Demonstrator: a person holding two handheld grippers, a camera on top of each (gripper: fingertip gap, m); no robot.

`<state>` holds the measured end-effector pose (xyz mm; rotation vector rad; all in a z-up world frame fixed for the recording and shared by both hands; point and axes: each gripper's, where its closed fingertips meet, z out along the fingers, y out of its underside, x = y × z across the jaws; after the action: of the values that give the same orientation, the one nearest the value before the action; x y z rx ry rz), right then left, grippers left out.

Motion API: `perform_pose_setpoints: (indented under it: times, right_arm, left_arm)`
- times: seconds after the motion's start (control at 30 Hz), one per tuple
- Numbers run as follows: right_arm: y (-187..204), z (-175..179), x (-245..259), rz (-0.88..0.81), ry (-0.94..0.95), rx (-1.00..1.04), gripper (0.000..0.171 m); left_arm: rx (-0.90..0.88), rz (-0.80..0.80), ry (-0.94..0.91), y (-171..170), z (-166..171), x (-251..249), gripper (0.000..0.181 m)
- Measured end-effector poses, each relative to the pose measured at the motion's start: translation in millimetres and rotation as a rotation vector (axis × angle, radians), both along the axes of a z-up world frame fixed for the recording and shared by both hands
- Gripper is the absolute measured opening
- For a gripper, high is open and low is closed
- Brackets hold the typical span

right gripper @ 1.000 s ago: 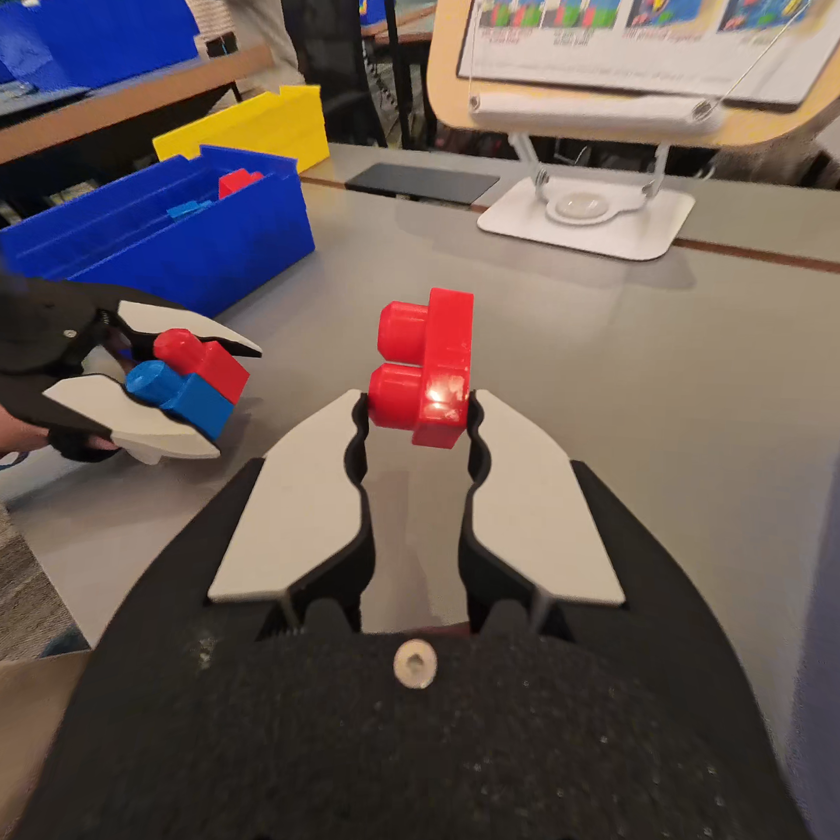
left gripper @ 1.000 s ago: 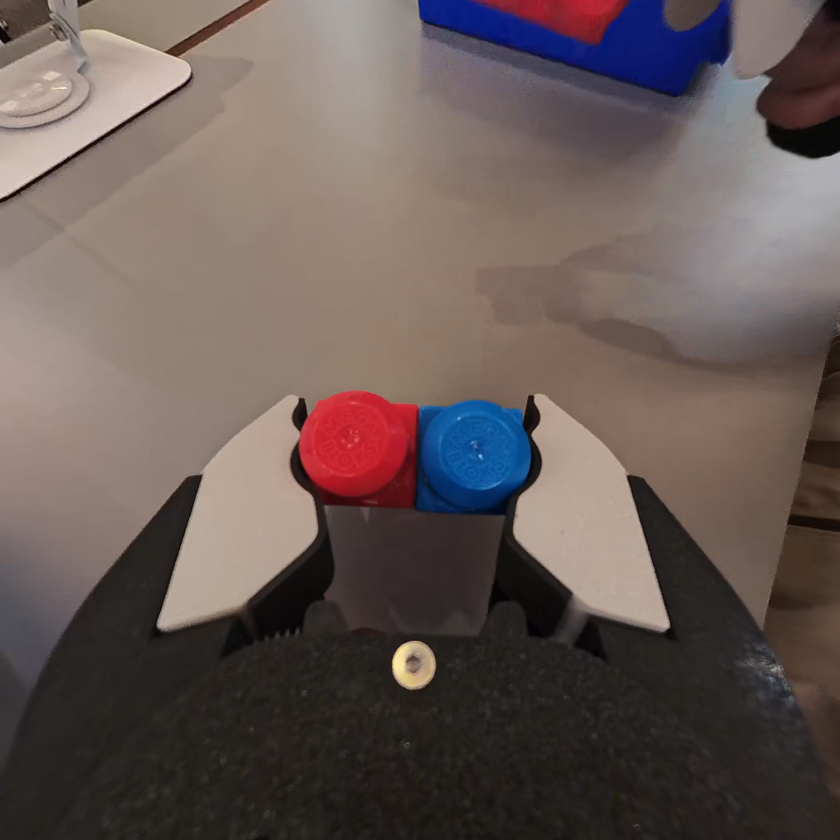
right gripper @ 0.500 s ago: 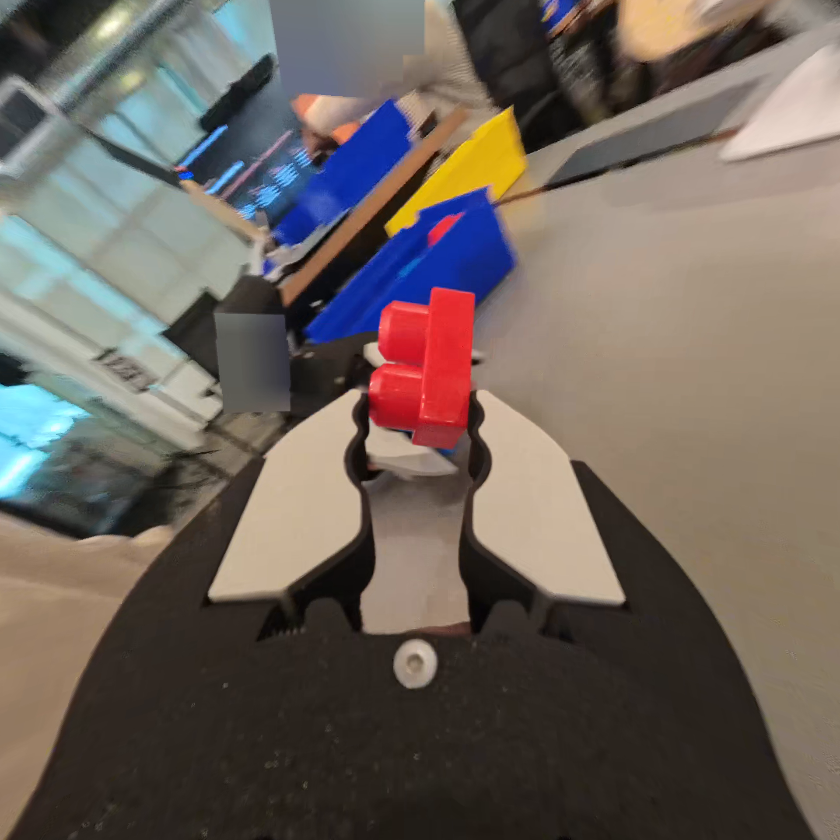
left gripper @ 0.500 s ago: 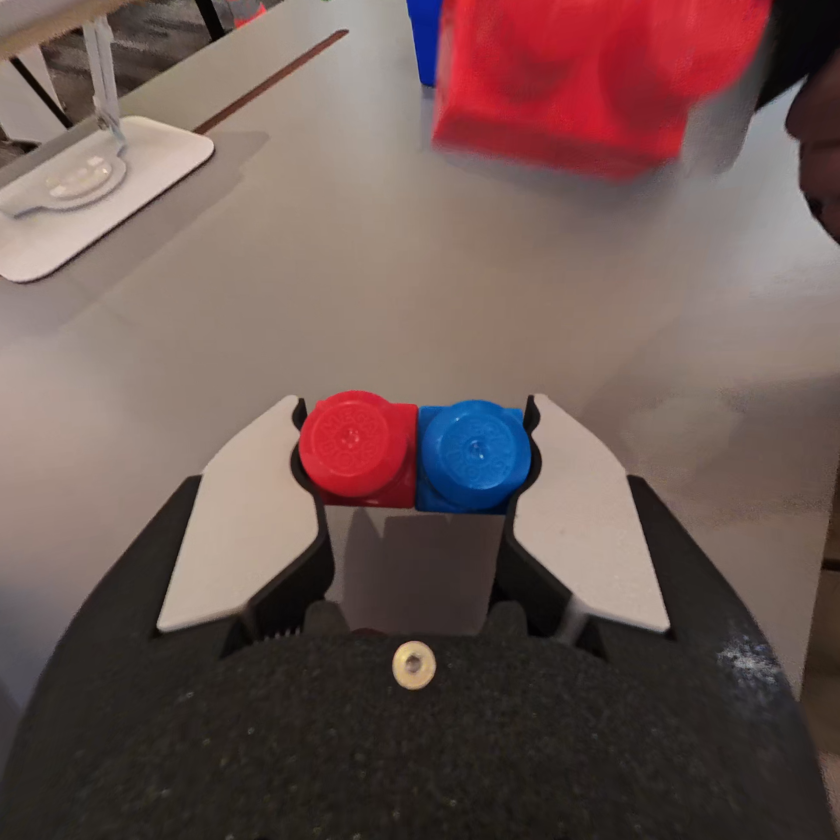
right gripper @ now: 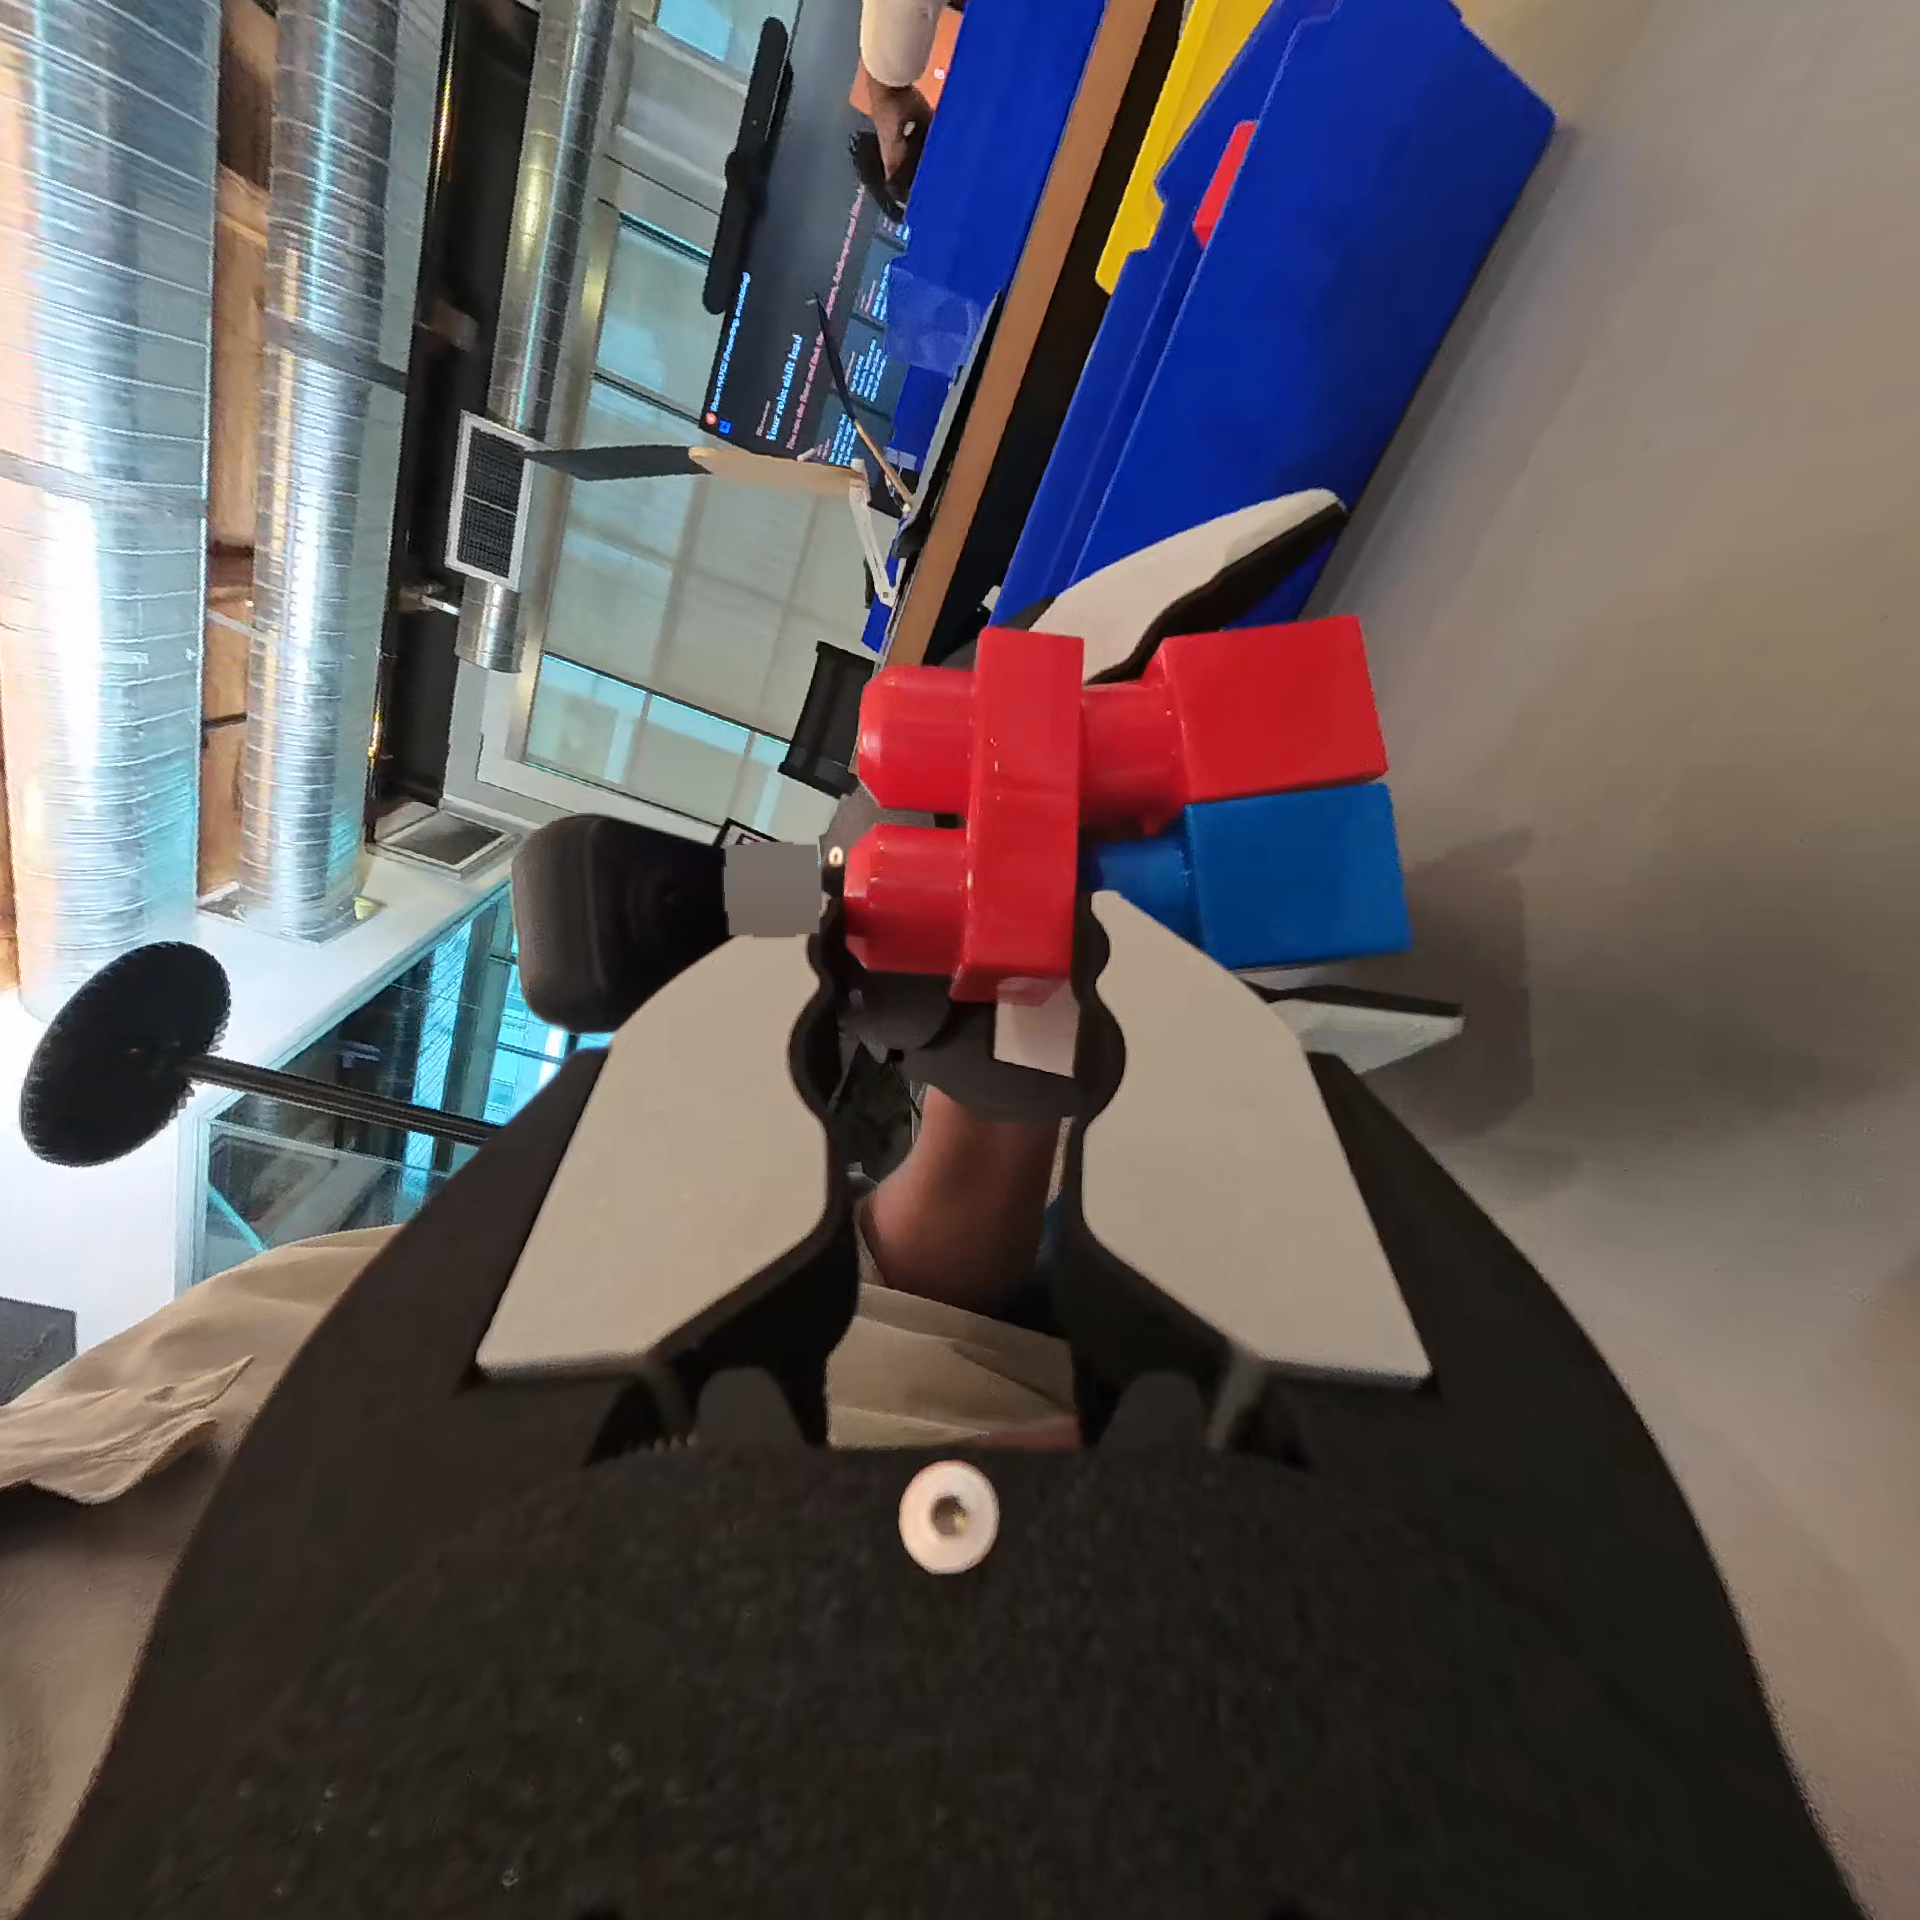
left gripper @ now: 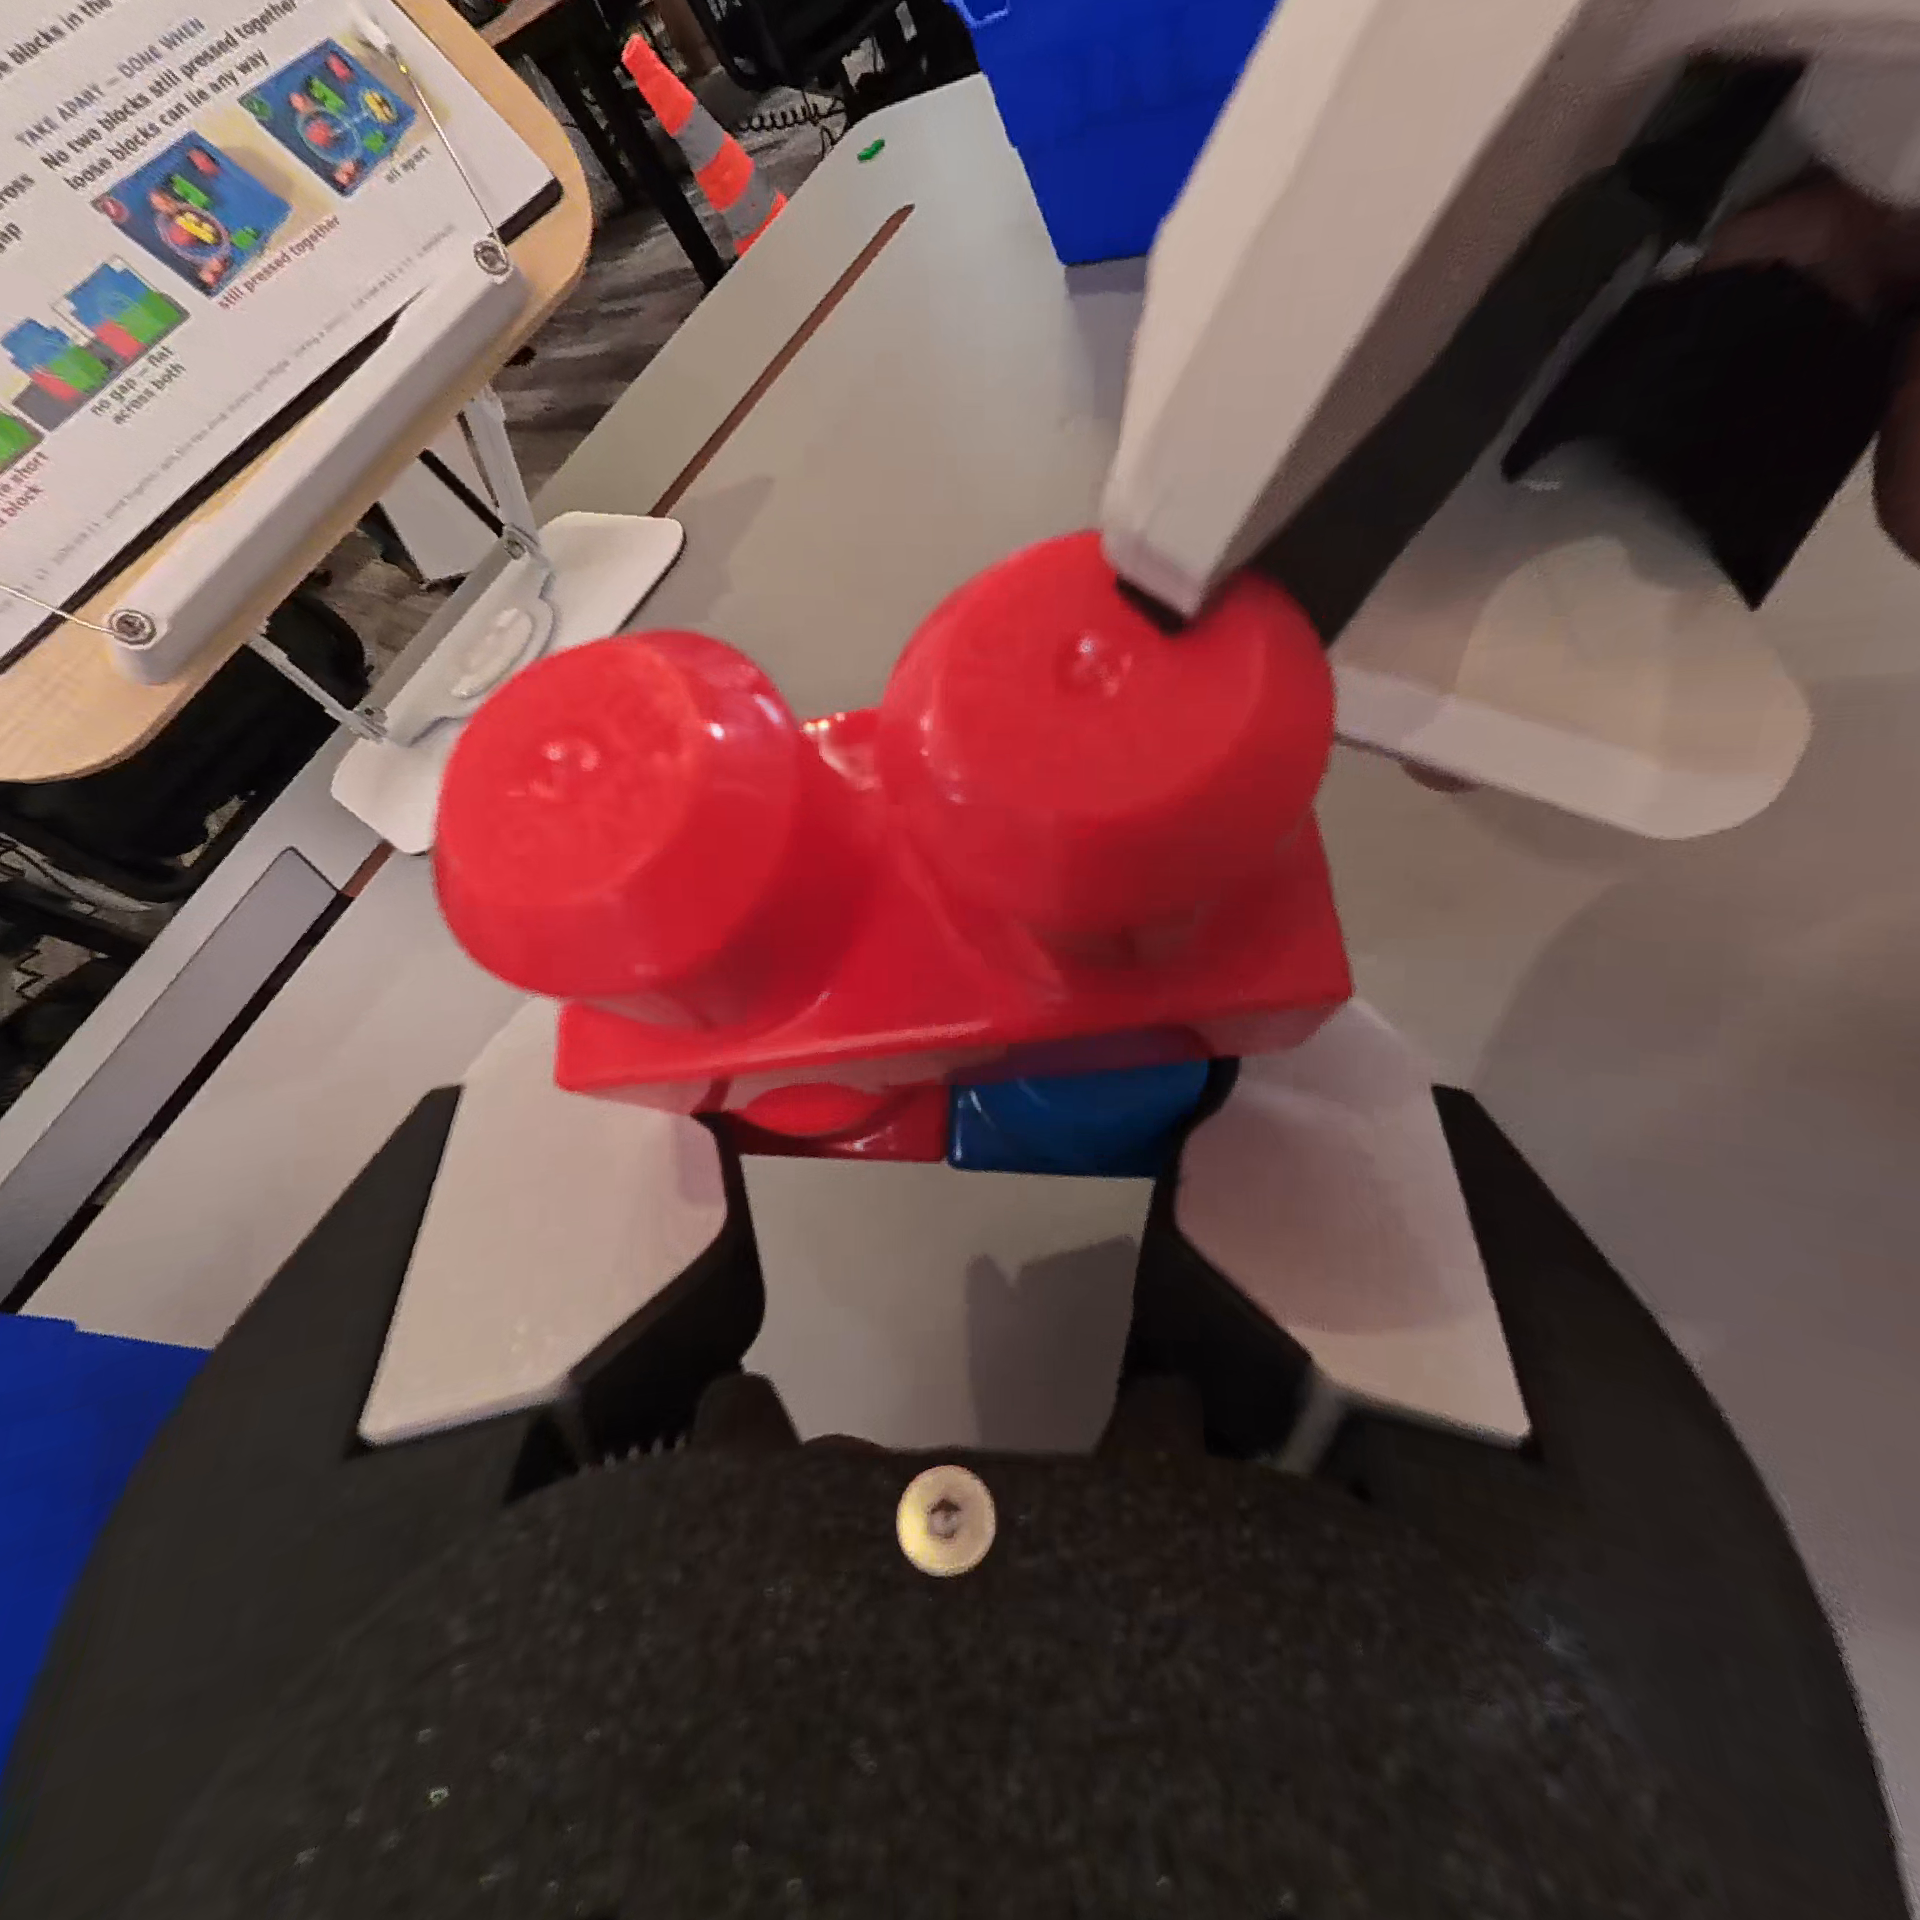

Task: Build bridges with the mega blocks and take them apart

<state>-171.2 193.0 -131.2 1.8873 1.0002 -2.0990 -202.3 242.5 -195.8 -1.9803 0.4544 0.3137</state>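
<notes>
While our left gripper (left gripper: 951,1101) clamps the small red block (right gripper: 1273,712) and blue block (right gripper: 1294,878) side by side, our right gripper (right gripper: 956,977) pinches the glossy two-stud red block (left gripper: 894,842) crosswise over their round studs, above the grey table (left gripper: 1621,1039).

A grey table (left gripper: 935,436) fills most of the left wrist view, with a dark seam running along it. On its far left side stands a white stand (left gripper: 499,644) carrying a wooden board (left gripper: 312,343) with a printed sheet. Beyond the table's far edge an orange cone (left gripper: 707,166) sits on dark floor. In the right wrist view, which is turned on its side, blue bins (right gripper: 1299,312) and a yellow bin (right gripper: 1143,197) rest on the table; past them are silver ducts (right gripper: 104,468), windows (right gripper: 644,582) and a dark screen (right gripper: 800,353).
</notes>
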Motion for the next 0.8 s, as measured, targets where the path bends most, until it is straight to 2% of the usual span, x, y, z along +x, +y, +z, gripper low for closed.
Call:
perform_pose_setpoints:
  times: [0.33, 0.47, 0.63, 0.8]
  right_arm:
    - [-3, -9, -2, 0.024, -0.054, 0.05, 0.042]
    - [-2, -7, -2, 0.026, -0.073, 0.044, 0.061]
    - [1, -5, -5, 0.023, -0.068, 0.013, 0.052]
    - [0, 0, -5, 0.022, -0.055, 0.079, 0.057]
  left_arm:
    - [-0.02, -0.008, -0.034, 1, -9, 3, 0.089]
    - [-0.026, -0.011, -0.063, 1, -11, 3, 0.089]
    - [-0.018, -0.032, -0.118, 1, -8, 10, 0.089]
    - [-0.021, -0.037, -0.181, 0, -7, 10, 0.089]
